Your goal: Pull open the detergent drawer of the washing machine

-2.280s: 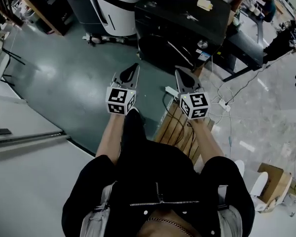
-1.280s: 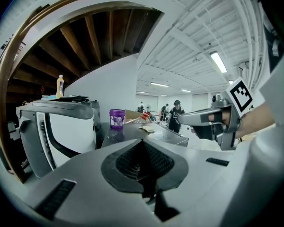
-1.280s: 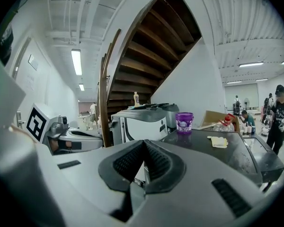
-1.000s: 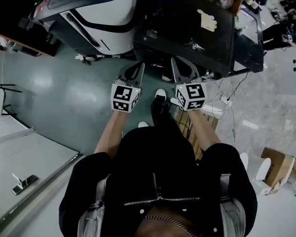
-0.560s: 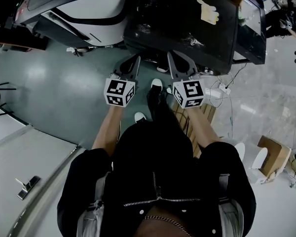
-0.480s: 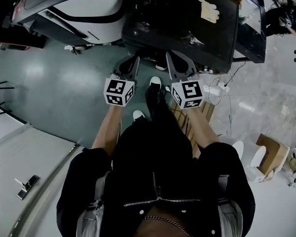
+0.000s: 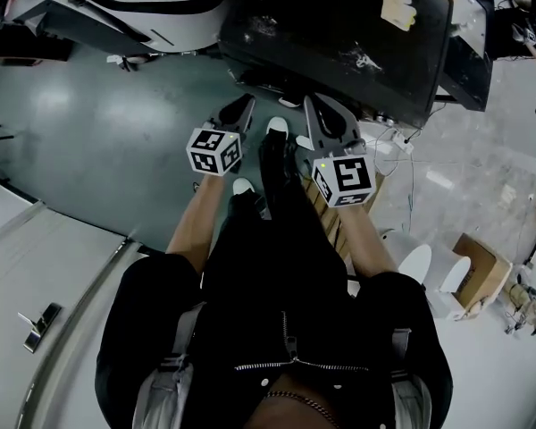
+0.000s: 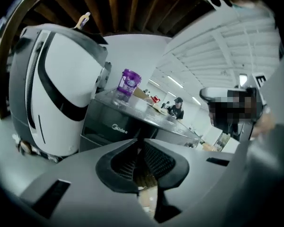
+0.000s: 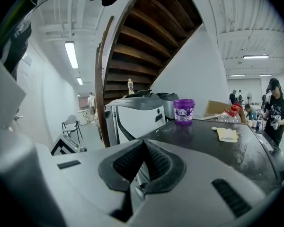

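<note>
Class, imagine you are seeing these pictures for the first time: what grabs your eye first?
The purple tub stands out on top of the dark washing machine, at its far end. In the head view, the left gripper and right gripper carry bold black-and-white marker cubes, fingers shut, pointing toward that machine.

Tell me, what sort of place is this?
Probably a workshop or test hall, not a home: a washing machine on bare floor, loose cables beside it, a person standing behind.
</note>
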The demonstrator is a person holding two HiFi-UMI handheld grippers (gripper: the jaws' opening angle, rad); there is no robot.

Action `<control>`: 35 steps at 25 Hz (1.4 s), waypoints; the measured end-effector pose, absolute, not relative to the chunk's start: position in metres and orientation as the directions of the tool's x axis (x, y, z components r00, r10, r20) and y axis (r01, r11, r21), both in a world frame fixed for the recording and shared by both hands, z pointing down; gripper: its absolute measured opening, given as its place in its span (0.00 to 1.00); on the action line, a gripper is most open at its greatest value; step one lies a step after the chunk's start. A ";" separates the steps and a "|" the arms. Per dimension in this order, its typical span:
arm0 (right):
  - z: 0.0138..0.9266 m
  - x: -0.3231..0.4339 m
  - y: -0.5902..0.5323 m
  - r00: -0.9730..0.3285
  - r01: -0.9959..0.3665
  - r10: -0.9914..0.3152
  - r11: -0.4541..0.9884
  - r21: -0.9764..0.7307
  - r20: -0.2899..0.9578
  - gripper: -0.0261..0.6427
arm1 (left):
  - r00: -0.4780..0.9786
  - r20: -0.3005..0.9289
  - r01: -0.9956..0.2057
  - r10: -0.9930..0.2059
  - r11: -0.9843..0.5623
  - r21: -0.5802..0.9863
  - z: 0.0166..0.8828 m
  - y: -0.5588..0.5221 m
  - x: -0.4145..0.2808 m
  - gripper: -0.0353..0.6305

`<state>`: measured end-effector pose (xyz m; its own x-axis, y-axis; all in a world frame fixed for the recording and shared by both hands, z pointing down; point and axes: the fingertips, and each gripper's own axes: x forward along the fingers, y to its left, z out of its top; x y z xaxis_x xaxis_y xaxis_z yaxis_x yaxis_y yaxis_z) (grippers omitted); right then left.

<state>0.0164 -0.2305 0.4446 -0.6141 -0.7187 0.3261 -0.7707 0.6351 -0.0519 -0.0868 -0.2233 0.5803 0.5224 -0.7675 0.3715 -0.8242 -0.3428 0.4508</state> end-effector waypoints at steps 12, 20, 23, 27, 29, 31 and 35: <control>0.482 0.035 -0.242 -0.566 -0.806 -0.727 0.587 -0.074 0.389 0.05 | 0.482 -0.099 -0.073 -0.870 -0.153 0.986 0.637 -0.290 -0.095 0.52; 0.499 0.051 -0.246 -0.544 -0.818 -0.722 0.571 -0.077 0.428 0.05 | 0.512 -0.218 0.069 -0.831 -0.213 0.975 0.652 -0.303 -0.072 0.53; 0.506 0.056 -0.249 -0.532 -0.828 -0.726 0.554 -0.088 0.436 0.05 | 0.502 -0.269 0.121 -0.822 -0.241 0.963 0.646 -0.313 -0.069 0.53; 0.508 0.058 -0.249 -0.531 -0.829 -0.720 0.550 -0.098 0.448 0.05 | 0.485 -0.358 0.193 -0.798 -0.302 0.934 0.639 -0.314 -0.066 0.53; 0.509 0.062 -0.250 -0.528 -0.830 -0.717 0.550 -0.095 0.455 0.05 | 0.471 -0.399 0.220 -0.787 -0.334 0.917 0.636 -0.316 -0.064 0.54; 0.512 0.068 -0.248 -0.521 -0.833 -0.716 0.544 -0.097 0.465 0.05 | 0.460 -0.409 0.219 -0.788 -0.345 0.913 0.637 -0.315 -0.064 0.53; 0.518 0.076 -0.246 -0.514 -0.838 -0.711 0.535 -0.106 0.480 0.05 | 0.420 -0.414 0.202 -0.808 -0.361 0.910 0.635 -0.315 -0.064 0.53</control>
<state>0.0756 -0.2460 0.5183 -0.5140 -0.7112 0.4796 -0.8384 0.5346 -0.1058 -0.0637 -0.3150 0.6350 0.4205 -0.8075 -0.4136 0.2021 -0.3611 0.9104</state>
